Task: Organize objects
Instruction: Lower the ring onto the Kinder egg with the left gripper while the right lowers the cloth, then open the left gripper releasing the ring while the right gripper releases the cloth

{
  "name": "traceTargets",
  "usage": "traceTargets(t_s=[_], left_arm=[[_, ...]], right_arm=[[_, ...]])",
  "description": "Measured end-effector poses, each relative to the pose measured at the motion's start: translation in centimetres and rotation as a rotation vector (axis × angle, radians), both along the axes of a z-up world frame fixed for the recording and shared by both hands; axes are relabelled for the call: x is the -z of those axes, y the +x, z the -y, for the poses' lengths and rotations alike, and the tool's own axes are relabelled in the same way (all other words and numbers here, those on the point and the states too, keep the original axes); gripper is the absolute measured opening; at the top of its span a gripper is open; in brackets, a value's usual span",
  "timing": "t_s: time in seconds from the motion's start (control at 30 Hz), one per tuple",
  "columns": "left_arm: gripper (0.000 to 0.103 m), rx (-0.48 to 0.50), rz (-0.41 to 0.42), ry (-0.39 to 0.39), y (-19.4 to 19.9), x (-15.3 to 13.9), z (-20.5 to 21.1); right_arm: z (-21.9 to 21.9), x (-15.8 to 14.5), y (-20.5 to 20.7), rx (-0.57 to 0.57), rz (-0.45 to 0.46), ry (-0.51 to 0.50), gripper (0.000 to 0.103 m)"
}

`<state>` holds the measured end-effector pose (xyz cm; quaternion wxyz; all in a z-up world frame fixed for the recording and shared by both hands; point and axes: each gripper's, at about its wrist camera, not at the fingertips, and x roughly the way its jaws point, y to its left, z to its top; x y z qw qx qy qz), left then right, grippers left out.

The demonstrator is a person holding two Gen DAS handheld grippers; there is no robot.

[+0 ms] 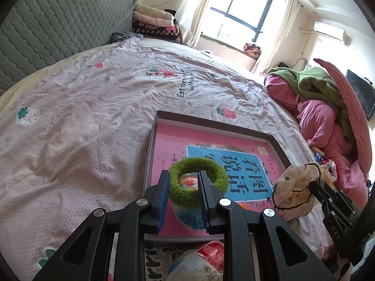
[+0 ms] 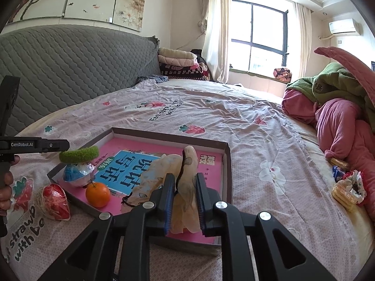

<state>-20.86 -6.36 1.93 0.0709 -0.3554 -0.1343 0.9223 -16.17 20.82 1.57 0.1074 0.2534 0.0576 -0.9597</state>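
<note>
A shallow brown box (image 1: pixel 211 123) (image 2: pixel 228 168) with a pink book as its floor lies on the bed. My left gripper (image 1: pixel 184 175) is shut on a fuzzy green ring (image 1: pixel 211 167) and holds it over a foil-wrapped blue snack (image 1: pixel 187 217) in the box; the ring also shows in the right wrist view (image 2: pixel 78 154). My right gripper (image 2: pixel 185 179) is shut on a beige plastic bag (image 2: pixel 189 164) with a dark string, above the box. The bag shows in the left wrist view (image 1: pixel 296 187). An orange (image 2: pixel 98 194) sits in the box.
A red-and-clear wrapped snack (image 2: pixel 55 201) (image 1: pixel 206 262) lies on the sheet beside the box's near corner. Pink and green bedding (image 2: pixel 337 117) is piled on the right, with biscuits and a scrunchie (image 2: pixel 349 187) beside it. A grey quilted headboard (image 2: pixel 70 65) stands at the left.
</note>
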Motion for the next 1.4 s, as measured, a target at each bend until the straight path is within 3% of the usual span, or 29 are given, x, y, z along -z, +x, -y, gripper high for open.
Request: traceTargets(t_s=[0.27,0.5,0.83,0.93,1.4], left_arm=[[0.024,0.004,-0.008,-0.015,0.2,-0.1,-0.1],[0.024,0.007,-0.009,-0.017,0.3,-0.1,-0.2],[0.025,0.01,-0.015,-0.008,0.4,-0.4,-0.3],[0.025,0.011,-0.017,-0.012,0.4,-0.4,-0.2],[0.025,0.04,-0.027,0.004,0.6,-0.6,-0.3]], right_arm=[[0.1,-0.2,0.1,-0.007,-0.009,0.001,0.02],[0.1,-0.5,0.4,-0.016,-0.028,-0.001,0.032],[0.0,-0.8,0.7,-0.008,-0.041,-0.005,0.034],[0.0,-1.0,0.7,-0.011,-0.047,-0.003,0.039],[-0.2,-0.5,0.3,-0.003,-0.019,-0.01,0.04]])
